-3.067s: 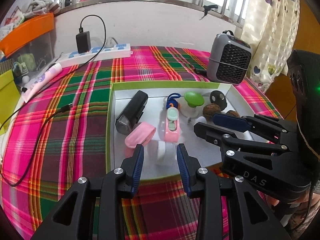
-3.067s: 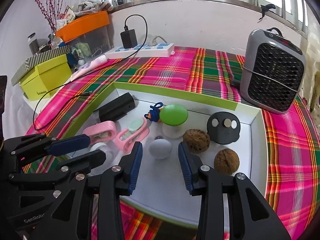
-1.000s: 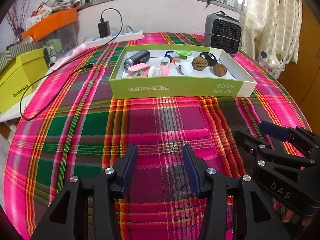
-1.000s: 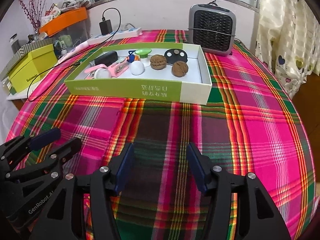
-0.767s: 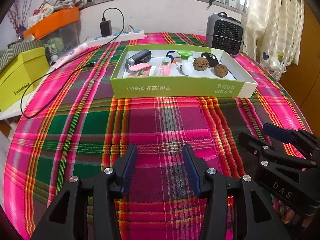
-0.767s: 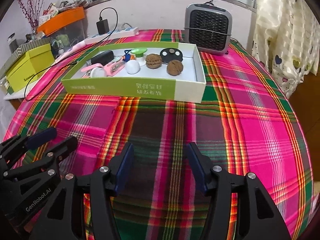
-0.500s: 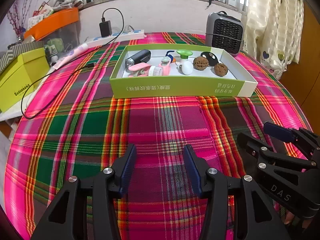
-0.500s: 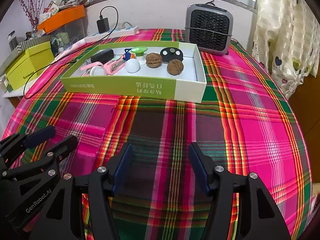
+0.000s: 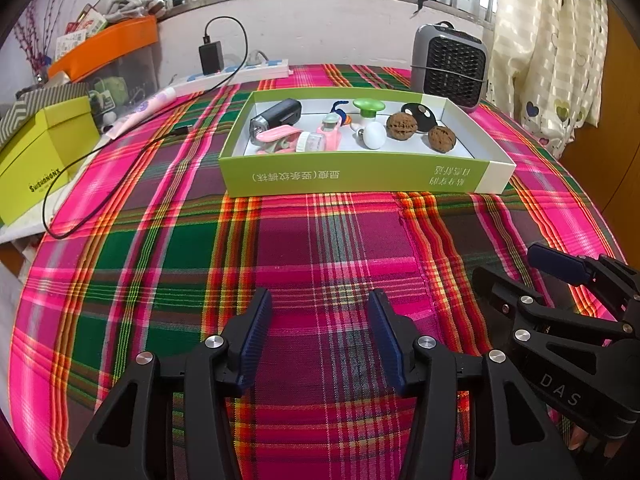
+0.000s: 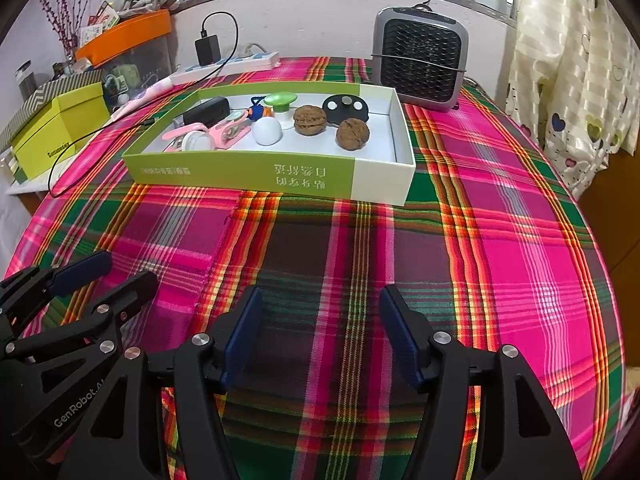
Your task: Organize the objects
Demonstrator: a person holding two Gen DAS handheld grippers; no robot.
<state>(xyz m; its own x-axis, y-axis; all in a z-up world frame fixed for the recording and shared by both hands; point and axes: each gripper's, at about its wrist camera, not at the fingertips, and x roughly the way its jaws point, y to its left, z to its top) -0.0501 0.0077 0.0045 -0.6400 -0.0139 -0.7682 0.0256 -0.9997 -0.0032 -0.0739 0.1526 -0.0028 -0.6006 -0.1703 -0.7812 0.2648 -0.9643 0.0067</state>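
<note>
A green and white cardboard box [image 9: 360, 176] [image 10: 240, 172] stands on the plaid tablecloth. It holds a black torch-like device [image 9: 276, 118], pink clips [image 9: 276, 138], a white egg shape [image 9: 374, 135], a green mushroom-shaped piece [image 9: 368, 105], two walnuts [image 9: 401, 125] [image 9: 441, 139] and a black disc [image 9: 418, 112]. My left gripper [image 9: 320, 300] hovers open over bare cloth well in front of the box, nothing between its fingers. My right gripper [image 10: 322, 296] is beside it, to its right; its jaws are opening and hold nothing.
A grey fan heater [image 9: 450, 66] stands behind the box. At the back left are a power strip [image 9: 240, 76] with a charger, a black cable [image 9: 100, 152], a yellow-green box [image 9: 40, 160] and an orange-lidded bin [image 9: 108, 46]. A curtain [image 10: 568, 80] hangs on the right.
Three seconds ago both grippers hung over the box's contents; both have since drawn back to the near part of the table. Over the last second the right jaws have widened.
</note>
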